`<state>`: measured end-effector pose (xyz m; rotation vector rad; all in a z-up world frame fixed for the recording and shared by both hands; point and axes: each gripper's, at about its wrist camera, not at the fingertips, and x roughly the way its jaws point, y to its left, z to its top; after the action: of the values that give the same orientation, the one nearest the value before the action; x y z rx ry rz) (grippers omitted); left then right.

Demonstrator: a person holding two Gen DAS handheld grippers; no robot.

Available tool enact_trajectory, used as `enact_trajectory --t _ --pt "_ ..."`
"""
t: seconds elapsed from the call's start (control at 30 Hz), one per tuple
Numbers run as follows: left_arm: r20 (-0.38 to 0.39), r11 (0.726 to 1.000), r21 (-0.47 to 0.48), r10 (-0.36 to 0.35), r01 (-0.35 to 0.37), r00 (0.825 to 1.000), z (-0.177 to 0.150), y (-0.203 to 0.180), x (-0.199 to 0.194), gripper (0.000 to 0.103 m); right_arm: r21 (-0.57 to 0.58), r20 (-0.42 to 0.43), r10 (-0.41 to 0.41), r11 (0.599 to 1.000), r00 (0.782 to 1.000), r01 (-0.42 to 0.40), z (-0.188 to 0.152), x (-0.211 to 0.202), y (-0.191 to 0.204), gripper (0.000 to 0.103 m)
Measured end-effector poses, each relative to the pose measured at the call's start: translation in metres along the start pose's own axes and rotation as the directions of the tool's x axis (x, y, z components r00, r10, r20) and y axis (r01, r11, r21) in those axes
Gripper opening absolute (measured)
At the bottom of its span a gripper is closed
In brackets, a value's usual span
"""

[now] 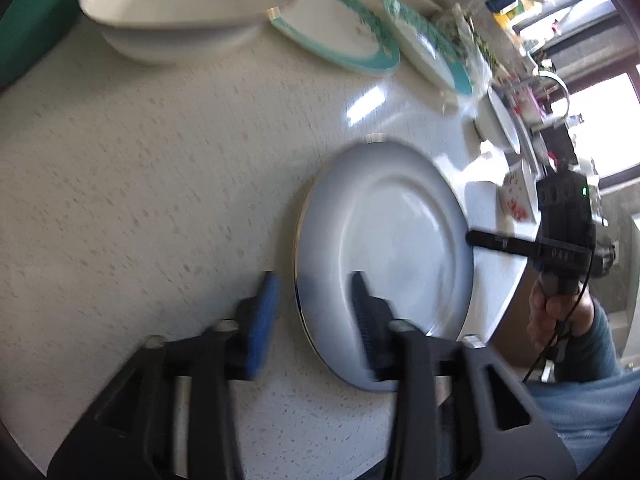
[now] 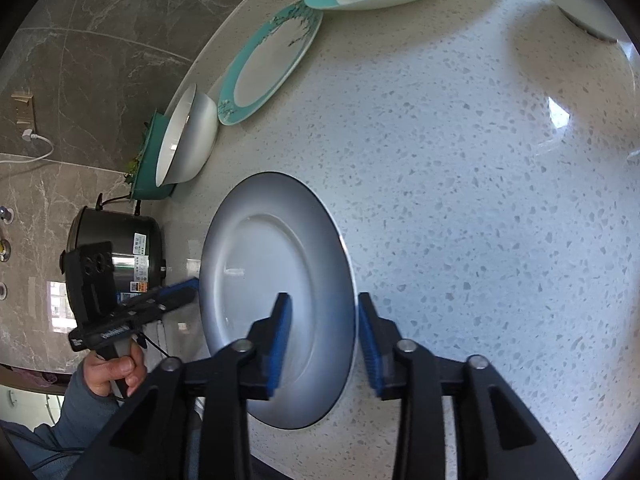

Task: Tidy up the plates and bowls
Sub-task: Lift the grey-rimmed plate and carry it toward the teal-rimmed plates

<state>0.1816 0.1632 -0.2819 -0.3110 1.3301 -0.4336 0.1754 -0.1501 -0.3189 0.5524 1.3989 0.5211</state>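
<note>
A grey-blue plate lies flat on the speckled counter; it also shows in the right wrist view. My left gripper is open, its two fingers astride the plate's near rim, not clamped. My right gripper is open too, its fingers astride the plate's opposite rim; it shows in the left wrist view at the plate's far edge. A white bowl and two teal-rimmed plates sit further back.
A teal tray and a rice cooker stand at the counter's end. Another white bowl and a red-patterned dish sit near the counter edge by a window. Bare counter lies to the right.
</note>
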Motion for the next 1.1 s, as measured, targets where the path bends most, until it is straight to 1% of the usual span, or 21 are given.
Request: enact_trajectory --t 0.03,0.07,0.1,0.17,0.2,0.23,0.27,0.33,0.4,0.47,0.5,0.57,0.63,0.7,0.8,0.87,0.9,1.0,1.1 --pt "0.032 1.0 -0.008 0.0 0.0 0.999 0.004 -0.002 -0.008 0.065 -0.003 0.002 -0.013 1.0 1.0 0.013 0.001 -0.002 0.003 0.043" --pt "0.06 1.0 -0.012 -0.008 0.009 0.998 0.008 -0.003 -0.014 0.071 -0.012 0.006 -0.029 0.999 1.0 0.029 0.003 -0.006 0.007 0.046" --pt "0.1 0.999 -0.014 -0.03 0.031 0.995 0.014 -0.008 -0.023 0.073 -0.021 0.008 -0.038 0.999 0.999 0.039 0.006 -0.01 0.01 0.046" --pt "0.159 0.998 -0.007 -0.057 0.059 0.986 0.024 -0.015 -0.035 0.082 -0.051 0.03 -0.029 0.998 0.999 0.03 0.016 -0.025 0.019 0.046" --pt "0.185 0.998 -0.007 -0.066 0.069 0.98 0.03 -0.019 -0.038 0.085 -0.073 0.049 -0.025 0.997 0.998 0.029 0.024 -0.036 0.025 0.047" --pt "0.201 0.997 -0.008 -0.073 0.076 0.977 0.037 -0.023 -0.038 0.086 -0.101 0.069 -0.027 0.994 0.997 0.034 0.033 -0.046 0.031 0.05" --pt "0.204 0.997 -0.015 -0.071 0.075 0.976 0.041 -0.025 -0.037 0.086 -0.124 0.087 -0.028 0.992 0.996 0.039 0.043 -0.055 0.036 0.053" --pt "0.204 0.996 -0.061 -0.058 0.072 0.977 0.051 -0.029 -0.032 0.086 -0.159 0.112 -0.01 0.987 0.994 0.027 0.065 -0.071 0.042 0.054" --pt "0.221 0.99 -0.103 -0.074 0.099 0.972 0.058 -0.035 -0.027 0.086 -0.196 0.11 0.019 0.981 0.994 0.003 0.089 -0.082 0.047 0.054" --pt "0.243 0.987 -0.132 -0.059 0.093 0.968 0.062 -0.04 -0.022 0.086 -0.257 0.099 0.036 0.966 0.994 -0.009 0.114 -0.087 0.054 0.054" --pt "0.255 0.985 -0.151 -0.04 0.08 0.966 0.065 -0.043 -0.019 0.086 -0.286 0.092 0.04 0.958 0.995 -0.012 0.129 -0.088 0.057 0.054" --pt "0.289 0.977 -0.205 0.005 0.056 0.957 0.069 -0.045 -0.013 0.086 -0.32 0.071 0.057 0.947 0.996 -0.031 0.161 -0.084 0.061 0.054" --pt "0.317 0.966 -0.255 0.058 0.027 0.947 0.075 -0.047 -0.008 0.086 -0.331 0.047 0.079 0.942 0.996 -0.059 0.203 -0.07 0.062 0.054" --pt "0.335 0.96 -0.279 0.102 -0.004 0.937 0.086 -0.048 -0.002 0.086 -0.34 0.033 0.057 0.939 0.998 -0.042 0.24 -0.05 0.063 0.054" --pt "0.335 0.954 -0.296 0.144 -0.041 0.931 0.099 -0.055 0.008 0.086 -0.365 0.008 0.026 0.931 1.0 -0.022 0.273 -0.024 0.065 0.054" --pt "0.322 0.947 -0.313 0.178 -0.073 0.93 0.105 -0.055 0.017 0.086 -0.365 -0.018 0.019 0.931 1.0 -0.024 0.287 -0.009 0.064 0.054" --pt "0.319 0.94 -0.331 0.189 -0.077 0.929 0.108 -0.051 0.022 0.086 -0.375 -0.029 0.016 0.927 0.999 -0.025 0.292 -0.002 0.066 0.054" --pt "0.326 0.927 -0.367 0.209 -0.081 0.922 0.112 -0.042 0.026 0.086 -0.406 -0.044 0.007 0.914 0.999 -0.024 0.301 0.013 0.072 0.054" --pt "0.329 0.92 -0.385 0.211 -0.074 0.92 0.117 -0.033 0.029 0.086 -0.439 -0.067 -0.004 0.898 0.998 -0.026 0.305 0.029 0.082 0.054"
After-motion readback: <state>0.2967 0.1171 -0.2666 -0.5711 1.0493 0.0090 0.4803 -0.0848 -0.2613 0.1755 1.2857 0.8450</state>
